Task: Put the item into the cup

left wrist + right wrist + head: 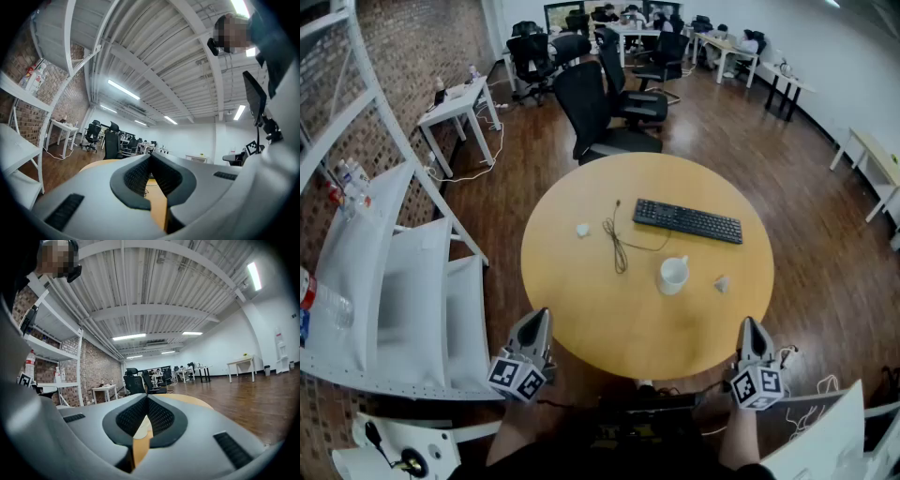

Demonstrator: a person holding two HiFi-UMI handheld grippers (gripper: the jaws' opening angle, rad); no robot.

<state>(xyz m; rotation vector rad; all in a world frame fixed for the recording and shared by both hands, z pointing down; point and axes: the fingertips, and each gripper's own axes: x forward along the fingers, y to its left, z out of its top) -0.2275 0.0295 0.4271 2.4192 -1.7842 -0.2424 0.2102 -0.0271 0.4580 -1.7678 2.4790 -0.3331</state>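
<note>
jaws together, both grippers (pixel 539 317) (pixel 753 324) level

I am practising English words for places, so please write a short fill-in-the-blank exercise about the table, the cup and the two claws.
1. On the table, beyond the white cup, lies a black computer ____.
2. In the head view, the small item nearest the cup lies to its ____.
3. The left claw and the right claw are both ____ and empty.
Missing words: keyboard; right; shut.
</note>
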